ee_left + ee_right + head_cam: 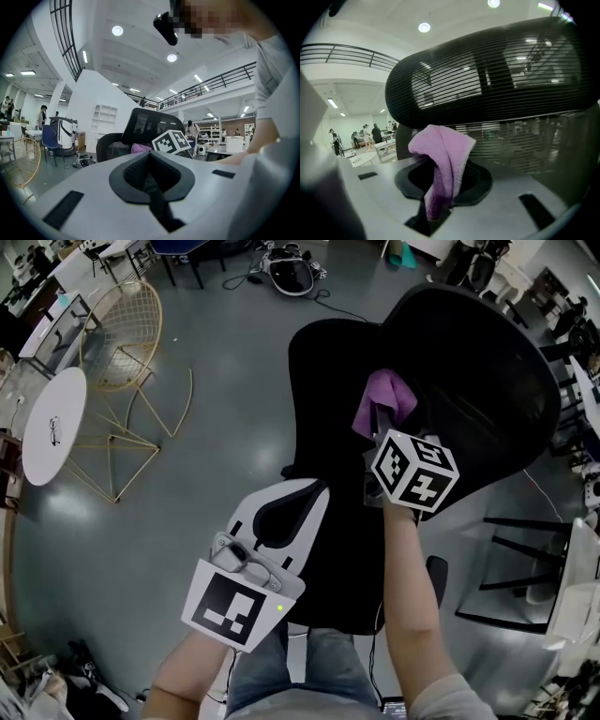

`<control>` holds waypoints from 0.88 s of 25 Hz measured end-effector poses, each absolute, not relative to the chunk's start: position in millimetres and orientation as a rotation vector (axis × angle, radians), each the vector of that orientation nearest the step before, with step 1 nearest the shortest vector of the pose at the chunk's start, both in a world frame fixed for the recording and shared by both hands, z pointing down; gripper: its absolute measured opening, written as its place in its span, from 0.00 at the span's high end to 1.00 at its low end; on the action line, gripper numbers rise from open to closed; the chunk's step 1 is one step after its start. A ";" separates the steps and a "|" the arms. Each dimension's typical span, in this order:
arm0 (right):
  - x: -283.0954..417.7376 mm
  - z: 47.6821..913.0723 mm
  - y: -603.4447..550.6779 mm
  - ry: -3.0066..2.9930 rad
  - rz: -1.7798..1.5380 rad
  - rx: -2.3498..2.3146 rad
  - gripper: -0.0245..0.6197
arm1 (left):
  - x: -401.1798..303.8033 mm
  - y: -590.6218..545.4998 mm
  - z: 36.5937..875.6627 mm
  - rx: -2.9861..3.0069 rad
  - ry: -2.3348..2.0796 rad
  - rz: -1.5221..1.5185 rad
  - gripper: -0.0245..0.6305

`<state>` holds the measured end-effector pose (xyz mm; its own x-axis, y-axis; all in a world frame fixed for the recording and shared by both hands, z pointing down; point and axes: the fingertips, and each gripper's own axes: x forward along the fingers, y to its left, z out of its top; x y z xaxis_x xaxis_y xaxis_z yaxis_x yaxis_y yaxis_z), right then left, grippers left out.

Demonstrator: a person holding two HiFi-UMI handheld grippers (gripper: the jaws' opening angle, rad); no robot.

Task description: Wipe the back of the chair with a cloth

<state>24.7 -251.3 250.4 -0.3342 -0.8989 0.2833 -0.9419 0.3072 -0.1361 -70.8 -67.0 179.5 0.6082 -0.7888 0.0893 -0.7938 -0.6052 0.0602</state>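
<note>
cloth (443, 159) pinched in closed jaws of right gripper (380, 427), chair back (497, 84) just ahead: best pressed flat, swept in overlapping strokes. left gripper (151, 161): jaws together, empty.

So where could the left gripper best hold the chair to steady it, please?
Probably the top rim of the headrest, from above: a thin edge the jaws could straddle, clear of the purple cloth in the right gripper. The left gripper, now shut, must open first.
</note>
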 end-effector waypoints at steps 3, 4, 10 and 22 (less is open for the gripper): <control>46.0 250.7 -251.0 -2.384 0.432 1.761 0.81 | -61.2 -69.5 178.2 2.746 -1.319 0.081 0.94; 53.4 250.7 -250.2 -2.374 0.434 1.777 0.82 | -57.3 -69.9 177.8 2.753 -1.308 0.083 0.94; 102.4 250.0 -243.8 -2.321 0.434 1.856 0.81 | -28.0 -68.7 177.3 2.786 -1.248 0.097 0.94; 167.6 247.8 -223.8 -2.261 0.404 1.940 0.81 | 17.3 -63.6 178.6 2.823 -1.154 0.080 0.94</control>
